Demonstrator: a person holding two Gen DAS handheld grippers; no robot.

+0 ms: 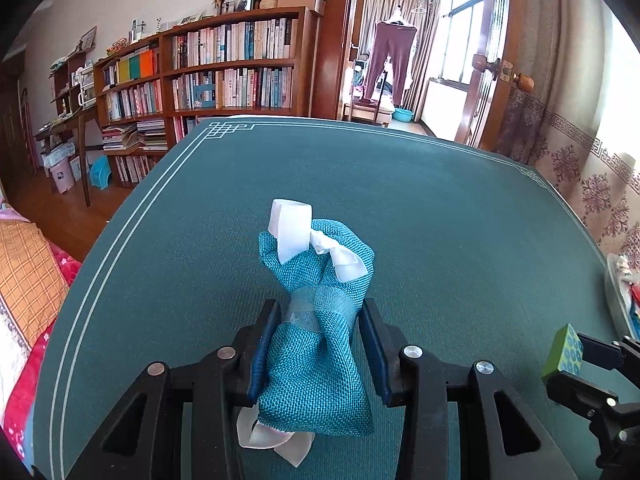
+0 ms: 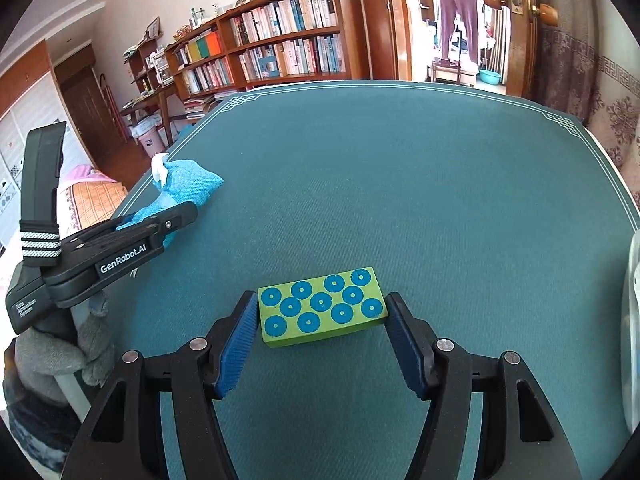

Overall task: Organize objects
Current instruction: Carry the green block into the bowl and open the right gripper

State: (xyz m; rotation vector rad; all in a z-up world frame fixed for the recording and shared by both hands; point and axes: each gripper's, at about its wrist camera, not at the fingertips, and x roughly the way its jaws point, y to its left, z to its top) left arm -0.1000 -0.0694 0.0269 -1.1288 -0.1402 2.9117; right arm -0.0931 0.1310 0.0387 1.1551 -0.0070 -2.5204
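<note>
A teal woven pouch (image 1: 316,372) tied with white ribbon sits between the pads of my left gripper (image 1: 320,308), which is shut on its middle. The pouch's knotted top points away from me over the green table mat (image 1: 440,208). In the right wrist view the same pouch (image 2: 192,186) sticks out past the left gripper (image 2: 176,220) near the mat's left edge. My right gripper (image 2: 321,300) is shut on a green block (image 2: 322,306) printed with blue rings, one pad pressing each short end. From the left wrist view the block (image 1: 562,350) hangs just above the mat at the right.
A white tray (image 1: 618,292) with small items stands at the table's right edge, its rim (image 2: 632,320) also in the right wrist view. A grey plush shape (image 2: 52,356) lies off the near left corner. Bookshelves (image 1: 232,68) stand beyond the table.
</note>
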